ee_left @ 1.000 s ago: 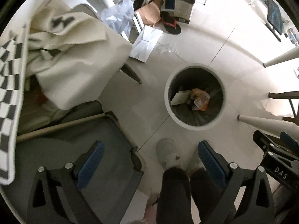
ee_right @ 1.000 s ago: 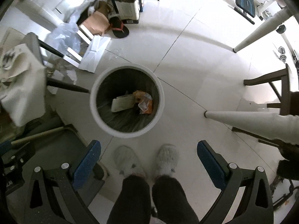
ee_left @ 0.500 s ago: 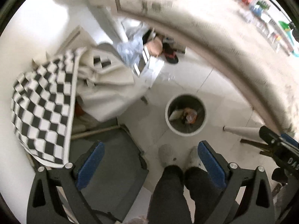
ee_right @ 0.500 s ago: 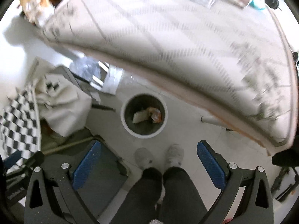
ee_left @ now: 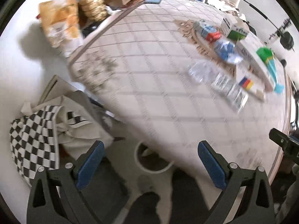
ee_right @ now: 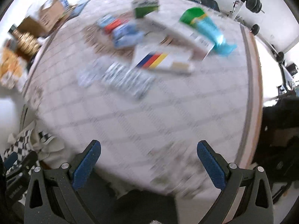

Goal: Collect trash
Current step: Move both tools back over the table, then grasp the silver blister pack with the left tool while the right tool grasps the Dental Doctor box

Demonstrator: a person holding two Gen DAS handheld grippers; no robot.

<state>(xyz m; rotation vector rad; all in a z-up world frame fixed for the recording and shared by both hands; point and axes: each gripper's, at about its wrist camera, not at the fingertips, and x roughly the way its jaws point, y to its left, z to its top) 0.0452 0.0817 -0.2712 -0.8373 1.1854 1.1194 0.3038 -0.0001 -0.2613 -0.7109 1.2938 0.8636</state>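
Observation:
Both views are motion-blurred. A table with a checked cloth (ee_left: 149, 85) (ee_right: 130, 115) fills both views. Trash lies at its far side: a clear plastic bottle (ee_left: 201, 71) (ee_right: 89, 74), a blister-like packet (ee_left: 229, 91) (ee_right: 129, 80), a white box with coloured stripes (ee_right: 160, 59) (ee_left: 250, 85), a green and teal tube (ee_right: 203, 26) (ee_left: 269, 63), a blue wrapper (ee_right: 127, 33) (ee_left: 226, 50), and a green carton (ee_right: 145, 5) (ee_left: 235, 28). The white bin's rim (ee_left: 149, 169) peeks out under the table edge. My left gripper (ee_left: 149, 164) and right gripper (ee_right: 149, 164) are open and empty above the near table edge.
A checkered cloth and beige fabric (ee_left: 37, 130) hang on a chair at the left. Cardboard boxes and an orange bag (ee_left: 59, 18) stand at the table's far left corner. The person's dark trousers (ee_left: 168, 196) show below. Gym equipment (ee_right: 252, 1) stands behind the table.
Both grippers have swung up from looking down at the bin on the floor to looking across the tabletop. The bin is now mostly hidden under the table edge. Both stay open.

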